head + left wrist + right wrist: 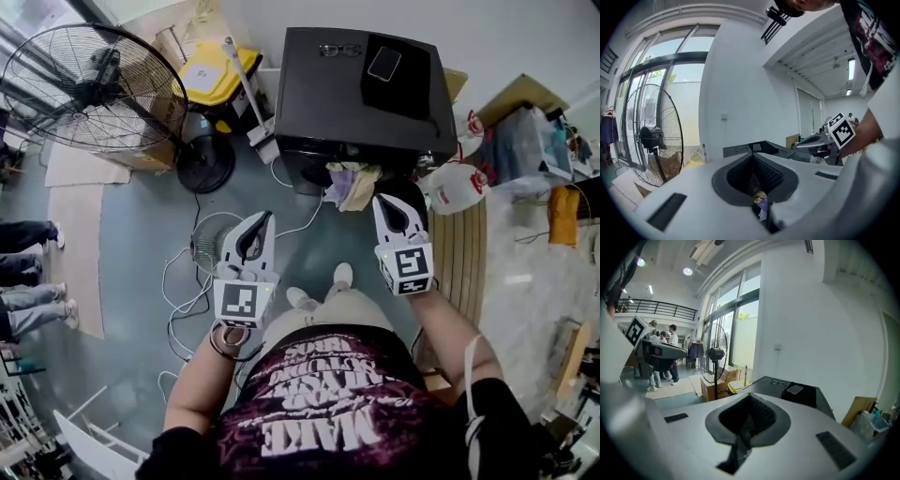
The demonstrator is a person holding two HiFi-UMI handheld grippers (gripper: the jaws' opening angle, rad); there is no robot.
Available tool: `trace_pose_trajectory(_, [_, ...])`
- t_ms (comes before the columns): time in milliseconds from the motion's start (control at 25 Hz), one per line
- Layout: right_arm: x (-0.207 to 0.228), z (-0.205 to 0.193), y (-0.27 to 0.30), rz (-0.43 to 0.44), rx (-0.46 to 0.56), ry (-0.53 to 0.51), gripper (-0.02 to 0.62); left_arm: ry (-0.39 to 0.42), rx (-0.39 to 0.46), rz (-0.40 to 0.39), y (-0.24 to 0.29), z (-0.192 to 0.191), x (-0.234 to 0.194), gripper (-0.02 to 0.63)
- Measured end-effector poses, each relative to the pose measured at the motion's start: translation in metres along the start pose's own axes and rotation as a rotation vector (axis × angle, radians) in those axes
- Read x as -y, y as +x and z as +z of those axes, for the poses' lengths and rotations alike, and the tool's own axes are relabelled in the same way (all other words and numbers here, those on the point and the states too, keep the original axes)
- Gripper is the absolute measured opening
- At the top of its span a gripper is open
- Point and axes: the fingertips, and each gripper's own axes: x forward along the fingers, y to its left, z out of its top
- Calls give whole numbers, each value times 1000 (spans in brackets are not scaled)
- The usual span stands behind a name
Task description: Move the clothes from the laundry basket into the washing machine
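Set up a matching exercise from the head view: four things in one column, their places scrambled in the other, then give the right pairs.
Things:
1. eyeglasses
2. clothes
3. pedestal fan
4. white jug

Places:
A. just right of the washing machine
B. standing at the view's far left
C. lying on the washing machine's top
D. bunched at the washing machine's front

Pairs: 1-C, 2-D, 3-B, 4-A

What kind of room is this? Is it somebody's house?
Probably not a house: it looks like a big workshop or lab hall. There is a huge standing fan, loose cables on the floor, and a railed upstairs walkway.
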Motion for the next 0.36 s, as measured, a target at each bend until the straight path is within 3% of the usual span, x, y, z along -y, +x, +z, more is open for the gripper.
trace_pose_trajectory(360, [-30, 21, -24, 7, -5, 21, 3, -24, 23, 11, -25, 16, -13, 5])
